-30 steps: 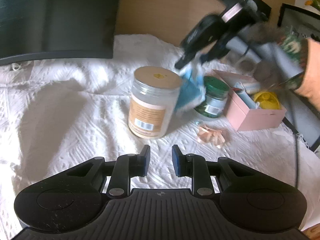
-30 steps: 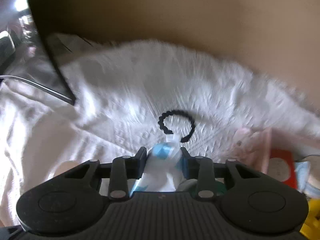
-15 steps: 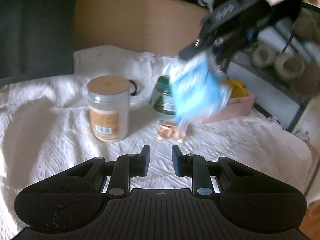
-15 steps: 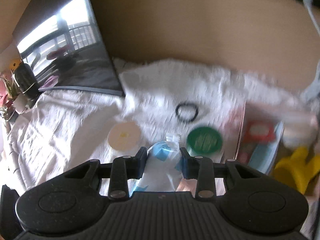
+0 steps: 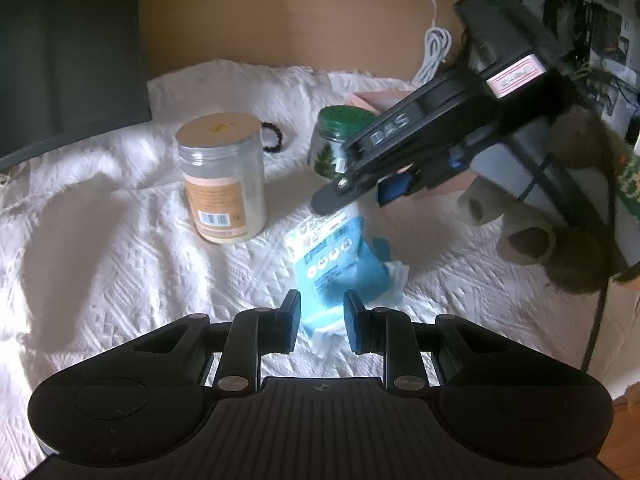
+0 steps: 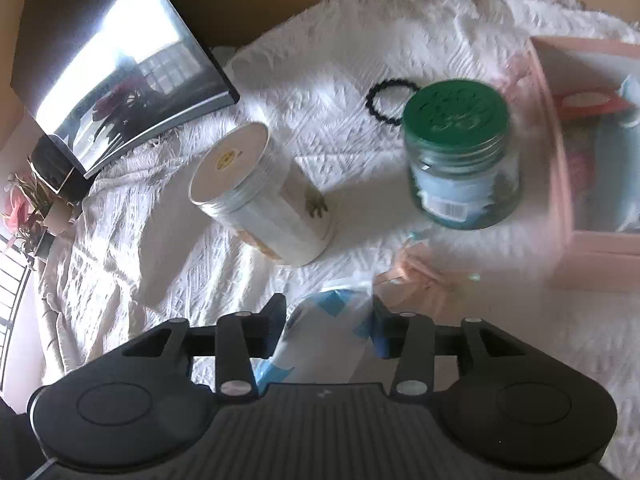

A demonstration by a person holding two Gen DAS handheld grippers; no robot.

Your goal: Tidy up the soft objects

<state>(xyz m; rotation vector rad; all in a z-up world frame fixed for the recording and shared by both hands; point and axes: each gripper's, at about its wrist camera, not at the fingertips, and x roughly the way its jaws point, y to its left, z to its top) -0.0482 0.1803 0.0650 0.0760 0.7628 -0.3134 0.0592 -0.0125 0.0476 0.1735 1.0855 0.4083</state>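
A blue and white soft packet (image 5: 340,256) rests on the white cloth (image 5: 120,264), its top under my right gripper (image 5: 360,196). In the right wrist view the packet (image 6: 324,340) sits between the jaws of the right gripper (image 6: 328,320), which are opening; a thin gap shows beside the left finger. My left gripper (image 5: 320,316) stands narrowly open just in front of the packet's near end, gripping nothing. A small pink crumpled item (image 6: 424,272) lies beyond the packet. A black hair tie (image 6: 390,100) lies at the back.
A beige-lidded jar (image 5: 222,184) and a green-lidded jar (image 5: 336,140) stand behind the packet. A pink box (image 6: 592,248) holding items is at the right. A dark monitor (image 5: 68,60) stands at the left. Cardboard tubes (image 5: 524,240) and a white cable (image 5: 434,48) lie at the right.
The right gripper carried the packet forward and down to the cloth in front of the left gripper, and its jaws have widened. The left gripper's view swung right.
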